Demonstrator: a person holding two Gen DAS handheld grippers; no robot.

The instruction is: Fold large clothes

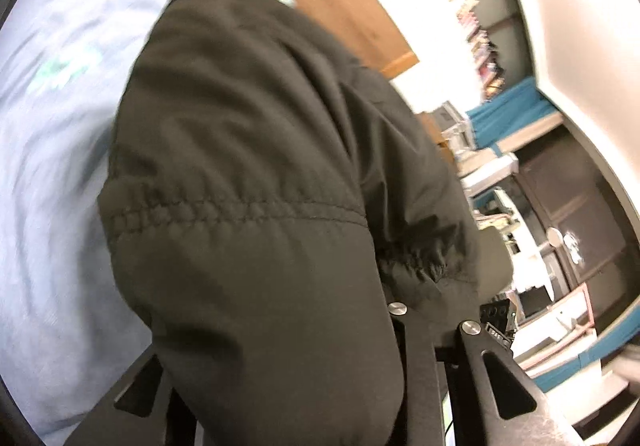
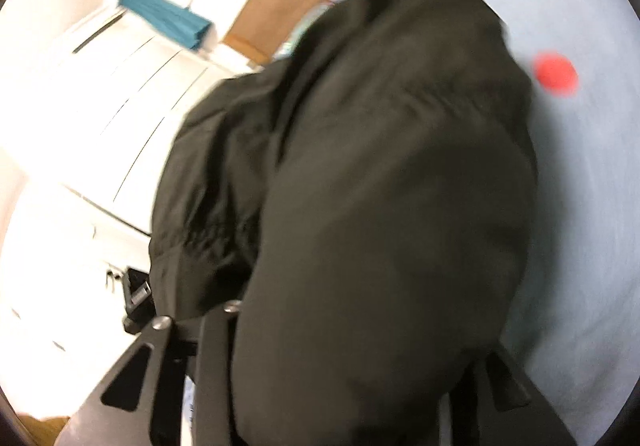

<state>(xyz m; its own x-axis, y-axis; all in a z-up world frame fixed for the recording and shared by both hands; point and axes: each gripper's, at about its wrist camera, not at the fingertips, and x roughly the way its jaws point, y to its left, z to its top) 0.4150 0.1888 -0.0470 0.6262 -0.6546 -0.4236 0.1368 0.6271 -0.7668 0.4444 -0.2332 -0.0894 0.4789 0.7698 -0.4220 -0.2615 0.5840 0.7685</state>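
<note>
The dark jacket (image 1: 256,173) hung bunched over both grippers, lifted above the pale blue bed (image 1: 52,149) near its wooden edge. The left gripper (image 1: 434,316) had fabric drawn between its fingers and seemed clenched on the jacket, though cloth hid the tips. The right gripper (image 2: 196,316) was likewise buried in the jacket (image 2: 384,173); its fingers looked to be pinching a gathered seam, yet I could not tell for certain. The step in hand appeared to be carrying the garment for spreading. Next it would likely need lowering flat onto the bed (image 2: 580,185), with both holds kept level and apart.
</note>
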